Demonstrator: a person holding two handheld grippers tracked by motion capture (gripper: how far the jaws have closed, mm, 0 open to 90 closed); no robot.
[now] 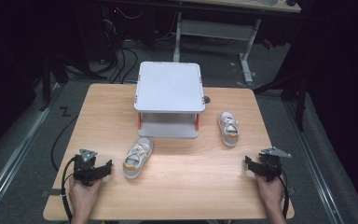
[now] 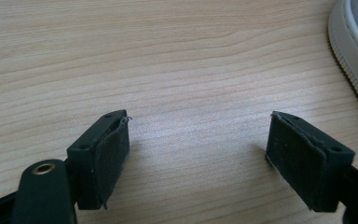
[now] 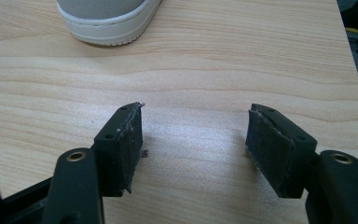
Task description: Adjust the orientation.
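Two small grey-and-white shoes lie on the wooden table (image 1: pixel 177 186). One shoe (image 1: pixel 137 157) is left of centre, its toe toward the front edge. The other shoe (image 1: pixel 228 128) lies to the right of a grey shelf rack. My left gripper (image 1: pixel 105 168) rests near the front left, open, just left of the nearer shoe. In the left gripper view the left gripper (image 2: pixel 198 123) has bare wood between its jaws, with the shoe's ribbed sole (image 2: pixel 352 51) at the right edge. My right gripper (image 1: pixel 249 164) is open at the front right. In the right gripper view the right gripper (image 3: pixel 196 112) is empty, and the shoe's toe (image 3: pixel 107 18) lies ahead.
A grey two-level shelf rack (image 1: pixel 169 86) with orange posts stands at the table's back centre. A hand holds each gripper at the front edge. Cables and desk legs lie on the dark floor beyond the table.
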